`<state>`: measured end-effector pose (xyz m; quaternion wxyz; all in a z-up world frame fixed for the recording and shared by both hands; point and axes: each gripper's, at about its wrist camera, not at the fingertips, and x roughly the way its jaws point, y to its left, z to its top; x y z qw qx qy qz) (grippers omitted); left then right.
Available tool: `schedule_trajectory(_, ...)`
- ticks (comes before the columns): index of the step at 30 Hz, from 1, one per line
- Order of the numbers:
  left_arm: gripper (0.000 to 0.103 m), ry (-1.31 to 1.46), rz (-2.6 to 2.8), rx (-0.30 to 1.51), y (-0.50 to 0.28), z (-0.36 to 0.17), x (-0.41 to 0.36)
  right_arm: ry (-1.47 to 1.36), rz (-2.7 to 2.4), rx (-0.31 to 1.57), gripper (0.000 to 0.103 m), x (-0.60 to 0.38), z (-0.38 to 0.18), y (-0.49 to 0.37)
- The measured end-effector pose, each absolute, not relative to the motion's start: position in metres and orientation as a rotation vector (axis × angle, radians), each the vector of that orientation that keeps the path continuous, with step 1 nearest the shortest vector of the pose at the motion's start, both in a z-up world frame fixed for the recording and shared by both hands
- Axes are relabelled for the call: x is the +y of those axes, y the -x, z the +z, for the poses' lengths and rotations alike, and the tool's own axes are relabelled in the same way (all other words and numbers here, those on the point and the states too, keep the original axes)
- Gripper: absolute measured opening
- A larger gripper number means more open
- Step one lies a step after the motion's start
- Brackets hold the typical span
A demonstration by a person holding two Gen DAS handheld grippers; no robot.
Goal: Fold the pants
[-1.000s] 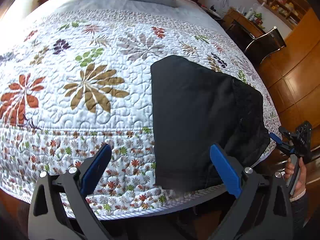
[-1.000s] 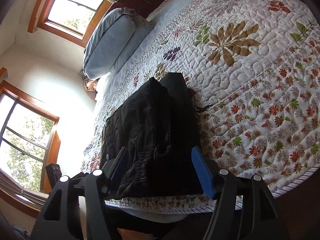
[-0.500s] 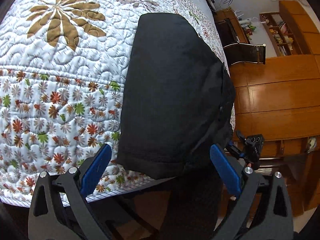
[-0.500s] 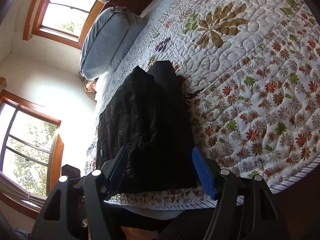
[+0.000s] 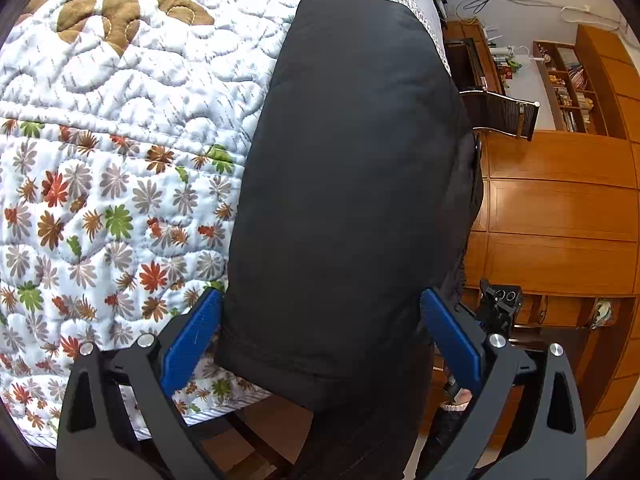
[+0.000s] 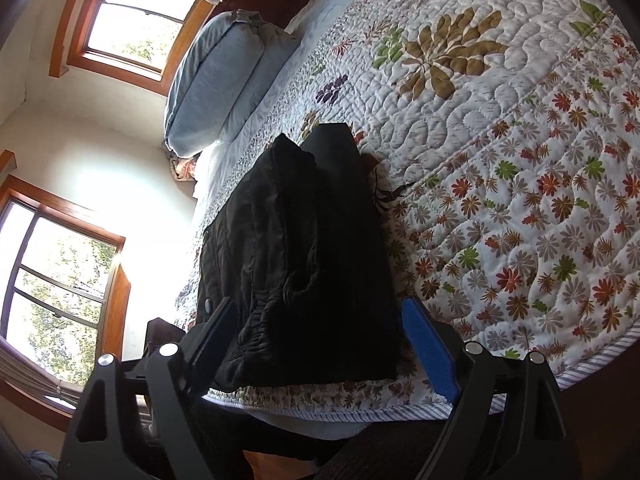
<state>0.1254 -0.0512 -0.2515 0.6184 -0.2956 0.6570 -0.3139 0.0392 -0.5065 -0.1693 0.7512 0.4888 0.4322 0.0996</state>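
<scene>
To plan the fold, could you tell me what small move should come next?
Probably ease both tools forward and close them on the pants' near edge. The left tool is open; the right tool is opening, pads astride the cloth, not pressing.

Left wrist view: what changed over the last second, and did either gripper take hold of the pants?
The left gripper dropped and rolled toward the near end of the black pants, its open fingers now straddling it without pressing. The right gripper barely moved; its jaws are opening around the waistband end. The pants stayed folded on the quilt.
</scene>
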Motion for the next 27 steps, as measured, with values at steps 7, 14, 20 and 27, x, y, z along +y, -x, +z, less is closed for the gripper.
schedule_trajectory(7, 0.099, 0.706, -0.728, 1.532, -0.128, -0.261, -0.058, -1.070, 0.254, 1.000, 0.092, -0.506, -0.181, -0.045)
schedule_trajectory(14, 0.099, 0.722, -0.727, 1.543, -0.128, -0.262, -0.056, -1.153, 0.317, 1.023, 0.095, -0.505, -0.204, -0.051)
schedule_trajectory(20, 0.099, 0.714, -0.711, 1.547, -0.135, -0.256, -0.066, -1.171, 0.415, 1.034, 0.100, -0.496, -0.213, -0.060)
schedule_trajectory(27, 0.100, 0.693, -0.675, 1.558, -0.138, -0.251, -0.080, -1.028, 0.447, 1.137, 0.100, -0.472, -0.210, -0.076)
